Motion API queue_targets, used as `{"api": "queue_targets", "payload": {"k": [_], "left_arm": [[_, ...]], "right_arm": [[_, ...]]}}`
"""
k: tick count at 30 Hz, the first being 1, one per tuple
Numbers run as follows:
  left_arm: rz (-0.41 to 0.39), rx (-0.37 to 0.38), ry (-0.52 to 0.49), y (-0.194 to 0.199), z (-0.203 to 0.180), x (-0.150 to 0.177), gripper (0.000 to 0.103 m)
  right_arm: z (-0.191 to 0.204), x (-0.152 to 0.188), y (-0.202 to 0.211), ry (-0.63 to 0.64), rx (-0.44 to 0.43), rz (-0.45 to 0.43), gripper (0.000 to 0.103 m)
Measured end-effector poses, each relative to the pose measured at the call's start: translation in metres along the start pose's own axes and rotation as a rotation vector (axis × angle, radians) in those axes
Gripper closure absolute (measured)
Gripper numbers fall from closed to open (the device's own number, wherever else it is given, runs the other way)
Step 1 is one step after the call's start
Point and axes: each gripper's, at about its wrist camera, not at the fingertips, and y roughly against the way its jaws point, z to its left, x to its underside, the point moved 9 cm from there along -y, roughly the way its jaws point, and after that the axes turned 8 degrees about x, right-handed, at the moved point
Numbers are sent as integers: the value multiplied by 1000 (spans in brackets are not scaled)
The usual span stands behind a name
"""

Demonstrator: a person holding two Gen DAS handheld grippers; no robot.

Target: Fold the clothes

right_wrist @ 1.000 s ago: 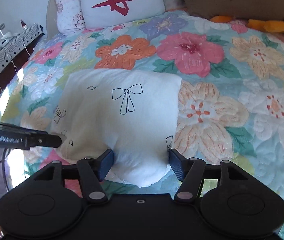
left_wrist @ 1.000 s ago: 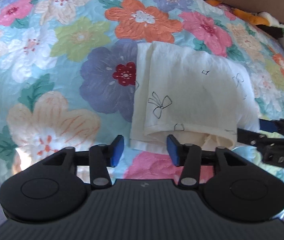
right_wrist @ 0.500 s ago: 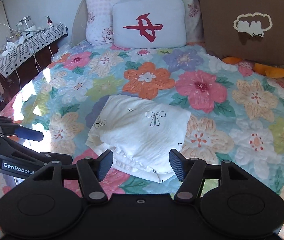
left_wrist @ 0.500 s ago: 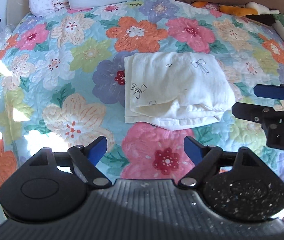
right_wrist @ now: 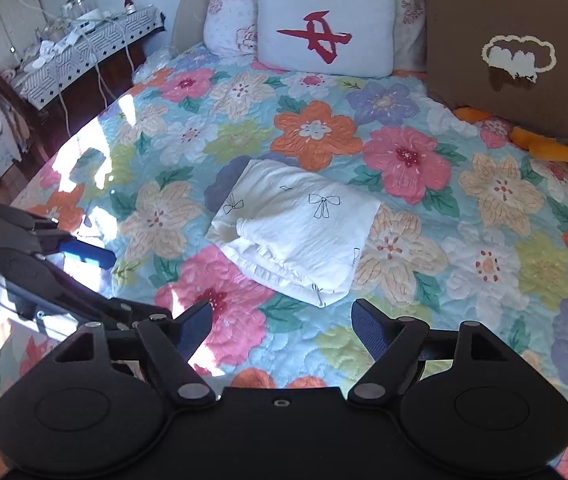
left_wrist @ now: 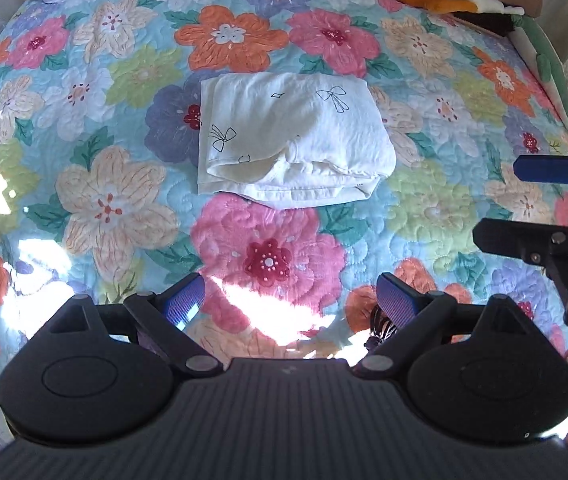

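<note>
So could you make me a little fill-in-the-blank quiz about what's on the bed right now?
1. The white garment lies ____ on the floral quilt.
2. Small black ____ are printed on the garment.
3. The left gripper and right gripper both have ____ jaws, holding nothing.
4. The pillow bears a ____ symbol.

Missing words: folded; bows; open; red

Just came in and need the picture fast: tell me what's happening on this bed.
A person is folding clothes with two tools. The white cotton garment printed with black bows lies folded in a compact rectangle on the floral quilted bedspread. The left hand-held gripper and right hand-held gripper are both open, empty and apart from the garment, on its near side. The fold looks finished.
</note>
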Motion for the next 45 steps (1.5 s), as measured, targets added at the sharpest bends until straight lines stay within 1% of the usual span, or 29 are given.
{"api": "queue_targets", "payload": {"k": [3, 5, 6, 7, 9, 11, 13, 16, 19, 22, 23, 24, 26, 28, 31, 33, 34, 35, 36, 41, 43, 45], "left_arm": [[19, -23, -17, -3, -4, 2, 9], [25, -24, -27, -3, -8, 2, 9], [26, -24, -35, -3, -10, 2, 9], [28, -30, -42, -3, -11, 2, 9], [28, -41, -53, -3, -13, 0, 9], [31, -46, -59, -4, -14, -1, 9], [38, -48, -63, -6, -16, -3, 9], [57, -22, -76, 1, -18, -3, 9], [58, 11, -71, 20, -13, -7, 9], [68, 32, -40, 36, -5, -13, 7], [67, 31, -34, 39, -3, -15, 6], [65, 24, -33, 41, -1, -17, 5], [58, -1, -44, 39, 0, -20, 5], [56, -10, -57, 32, -2, -20, 3], [53, -37, -68, 9, -6, -20, 3], [48, -34, -62, -6, -10, -21, 3], [44, -23, -56, -11, -13, -21, 3], [42, -20, -50, -16, -15, -21, 3], [41, -35, -51, -21, -16, -20, 2], [26, -131, -76, -31, -12, -21, 2], [28, -136, -67, -34, -10, -21, 2], [35, -133, -60, -36, -9, -20, 2]], "right_arm": [[2, 2, 0, -5, -43, 22, 22], [5, 6, -1, -47, -118, 48, 22], [6, 7, -1, -72, -157, 47, 22], [6, 8, -2, -89, -178, 40, 22], [4, 10, -3, -108, -180, 13, 22], [0, 9, -4, -114, -157, -33, 22], [-4, 7, -2, -120, -150, -60, 22], [-5, 5, 9, -129, -187, -53, 22], [-4, 3, 30, -183, -249, -36, 22], [1, -1, 53, -252, -379, -17, 20], [2, -1, 56, -255, -397, -13, 19], [2, -1, 56, -246, -385, -18, 17], [1, 1, 53, -232, -347, -20, 16], [-4, 6, 41, -220, -260, -12, 16], [-12, 11, 13, -166, -110, -57, 17], [-15, 16, -9, -100, -5, -69, 17], [-17, 18, -17, -73, 29, -80, 17], [-19, 18, -20, -69, 40, -95, 17], [-21, 17, -23, -78, 43, -110, 17], [-31, 11, -21, -114, 28, -163, 17], [-30, 13, -21, -98, 38, -174, 17], [-32, 14, -24, -102, 41, -166, 17]]}}
